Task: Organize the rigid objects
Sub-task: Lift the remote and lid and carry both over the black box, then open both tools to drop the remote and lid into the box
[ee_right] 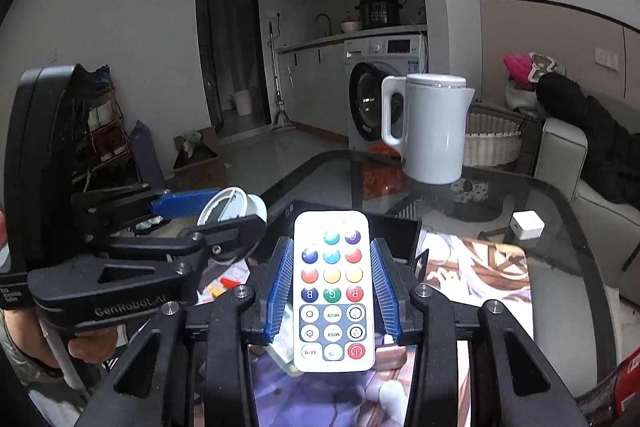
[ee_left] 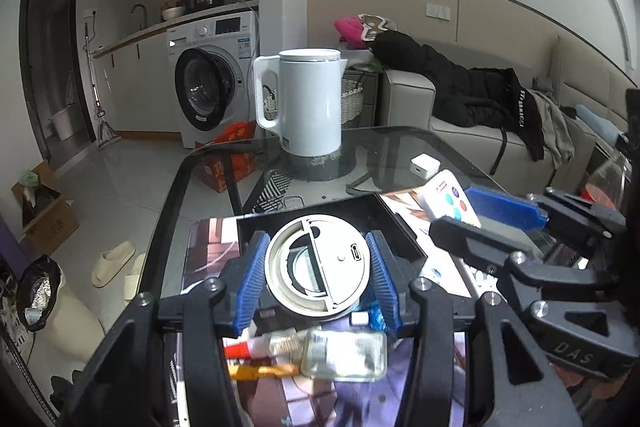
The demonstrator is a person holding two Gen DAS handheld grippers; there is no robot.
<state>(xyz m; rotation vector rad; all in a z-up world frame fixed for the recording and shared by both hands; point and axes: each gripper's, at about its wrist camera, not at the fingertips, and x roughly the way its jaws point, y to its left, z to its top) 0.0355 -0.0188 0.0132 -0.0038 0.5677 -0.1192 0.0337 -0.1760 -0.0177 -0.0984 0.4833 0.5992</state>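
My left gripper is shut on a round white device with a USB port, held above a black tray on the glass table. It also shows in the right wrist view, at the left. My right gripper is shut on a white remote with coloured buttons, held above the table. In the left wrist view the remote and right gripper sit to the right of the tray. A glue bottle and small tubes lie under my left gripper.
A white kettle stands at the table's far side on a grey base. A small white charger cube lies on the glass. A printed mat covers the near table. A sofa with dark clothes is on the right.
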